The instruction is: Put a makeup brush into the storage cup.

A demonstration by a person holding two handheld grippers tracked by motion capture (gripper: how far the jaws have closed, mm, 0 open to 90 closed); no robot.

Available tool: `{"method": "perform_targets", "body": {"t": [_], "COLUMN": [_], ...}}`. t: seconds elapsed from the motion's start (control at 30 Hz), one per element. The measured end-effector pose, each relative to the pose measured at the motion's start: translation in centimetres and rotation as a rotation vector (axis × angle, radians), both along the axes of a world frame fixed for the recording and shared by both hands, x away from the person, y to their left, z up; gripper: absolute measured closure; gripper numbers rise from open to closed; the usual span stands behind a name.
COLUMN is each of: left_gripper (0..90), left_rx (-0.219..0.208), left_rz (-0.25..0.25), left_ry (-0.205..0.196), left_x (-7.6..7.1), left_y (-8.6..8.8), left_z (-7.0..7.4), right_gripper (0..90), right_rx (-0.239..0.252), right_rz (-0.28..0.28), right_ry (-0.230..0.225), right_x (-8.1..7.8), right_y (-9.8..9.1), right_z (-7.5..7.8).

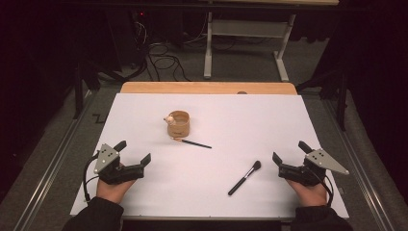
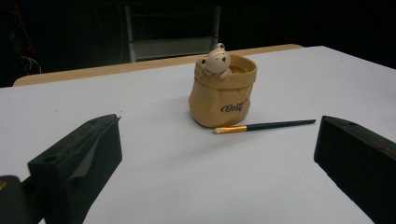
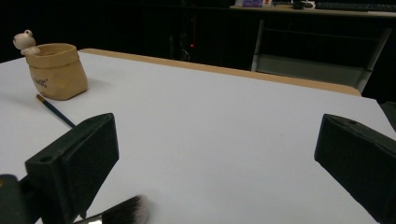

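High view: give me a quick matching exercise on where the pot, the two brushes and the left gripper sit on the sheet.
Things:
1. bear pot
2. thin brush
3. fluffy brush
4. left gripper

Places or states:
A. lies nearest the right gripper, bristles toward the far side
B. jaws wide apart, nothing between them
C. stands upright, far centre of the white sheet
D. lies flat just in front of the pot

Pairs: 1-C, 2-D, 3-A, 4-B
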State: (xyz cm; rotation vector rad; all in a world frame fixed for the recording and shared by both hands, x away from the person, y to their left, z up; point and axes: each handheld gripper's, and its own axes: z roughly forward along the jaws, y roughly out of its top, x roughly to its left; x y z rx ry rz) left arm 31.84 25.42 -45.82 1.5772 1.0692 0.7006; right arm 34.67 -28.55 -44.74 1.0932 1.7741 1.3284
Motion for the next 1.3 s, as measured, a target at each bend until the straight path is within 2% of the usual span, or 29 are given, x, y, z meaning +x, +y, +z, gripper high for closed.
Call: {"method": "perform_targets", "body": {"t": [0.33,0.43,0.57,0.6,0.63,0.67,0.77,0.83,0.9,0.93,0.97,1.07,1.3], "left_gripper": [1.5,1.5,1.5,1.5,1.5,1.5,1.5,1.4,1.4,1.4,1.4,2.7,3.2], "left_rx": [0.006,-0.004,-0.044,-0.043,-0.043,-0.037,-0.013,-0.016,-0.010,-0.024,-0.024,-0.069,-0.062], "left_rz": [-0.001,0.001,0.020,0.022,0.022,0.016,0.000,0.012,0.015,0.011,0.011,-0.001,-0.010], "left_ry": [0.007,0.023,0.037,0.049,0.049,0.056,0.039,0.002,0.003,0.022,0.022,0.038,0.032], "left_x": [0.0,0.2,0.8,1.2,1.2,1.3,1.2,0.8,0.7,0.7,0.7,0.6,0.6], "left_y": [0.0,0.0,-0.2,-0.4,-0.4,-0.5,-0.5,0.1,0.3,0.9,0.9,1.7,1.2], "left_z": [-0.2,-0.4,-0.5,-0.6,-0.6,-0.5,-0.2,0.1,0.0,-0.2,-0.2,-0.3,0.0], "right_gripper": [0.4,0.4,0.4,0.4,0.4,0.4,0.4,0.3,0.4,0.3,0.3,0.4,0.9], "right_rx": [-0.002,0.003,0.019,0.023,0.023,0.016,0.018,0.004,0.006,0.001,0.001,-0.003,-0.016], "right_rz": [0.005,0.010,0.029,0.032,0.032,0.014,0.013,-0.010,-0.019,-0.033,-0.033,-0.047,-0.038], "right_ry": [0.000,-0.003,-0.008,0.011,0.011,0.019,0.016,-0.020,-0.015,-0.015,-0.015,-0.025,0.004], "right_x": [0.0,-0.2,-0.2,0.1,0.1,0.7,1.0,1.0,0.9,0.8,0.8,0.4,0.3], "right_y": [-0.1,-0.2,-0.1,0.0,0.0,0.2,0.5,0.9,1.0,1.1,1.1,1.3,1.1], "right_z": [0.0,0.0,-0.2,-0.4,-0.4,-0.4,0.0,0.7,0.8,0.9,0.9,1.0,0.5]}}
